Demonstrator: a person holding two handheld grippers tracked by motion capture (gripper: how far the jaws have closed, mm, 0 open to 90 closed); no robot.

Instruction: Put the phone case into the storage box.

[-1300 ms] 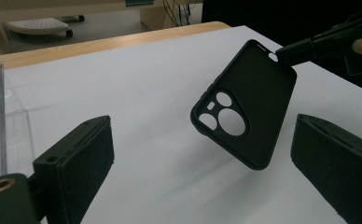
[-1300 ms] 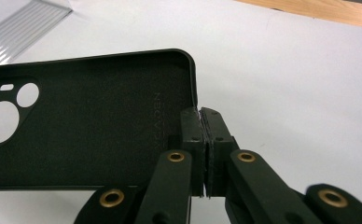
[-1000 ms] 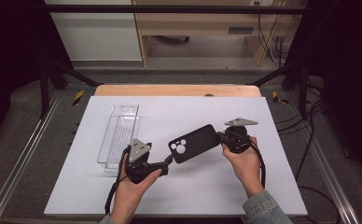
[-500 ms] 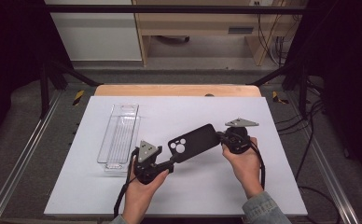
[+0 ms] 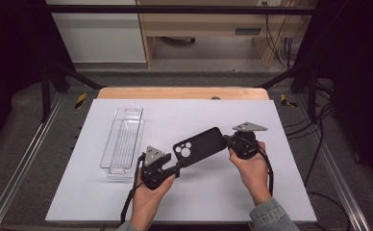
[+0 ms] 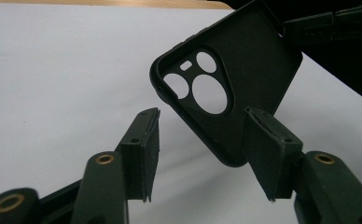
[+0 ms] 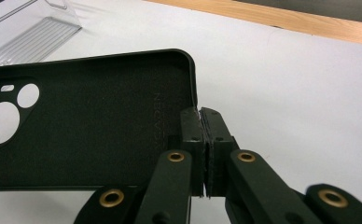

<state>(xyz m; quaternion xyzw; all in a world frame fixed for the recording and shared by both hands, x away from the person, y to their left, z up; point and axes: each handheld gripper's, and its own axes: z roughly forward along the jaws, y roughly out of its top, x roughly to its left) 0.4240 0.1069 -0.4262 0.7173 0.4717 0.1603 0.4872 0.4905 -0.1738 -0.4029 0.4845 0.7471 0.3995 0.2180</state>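
A black phone case [image 5: 200, 147] with round camera holes hangs tilted above the white mat. My right gripper [image 5: 226, 140] is shut on the rim of its plain end, and the right gripper view shows the pads [image 7: 201, 114] pinched on the case [image 7: 90, 126] edge. My left gripper [image 5: 177, 168] is open at the camera-hole end. In the left gripper view the rounded corner of the case [image 6: 244, 70] lies between the spread jaws of that gripper [image 6: 202, 119], close to the right-hand pad [image 6: 263, 140].
A clear plastic tray [image 5: 122, 142] lies lengthwise on the white mat [image 5: 199, 197] to the left of my left hand; its end [image 7: 30, 28] appears in the right gripper view. A wooden table edge [image 5: 184, 93] runs behind the mat. Metal rails flank both sides.
My left gripper has moved right, away from the tray, and its open jaws now straddle the case's camera-end corner. The right gripper and the case have barely moved.
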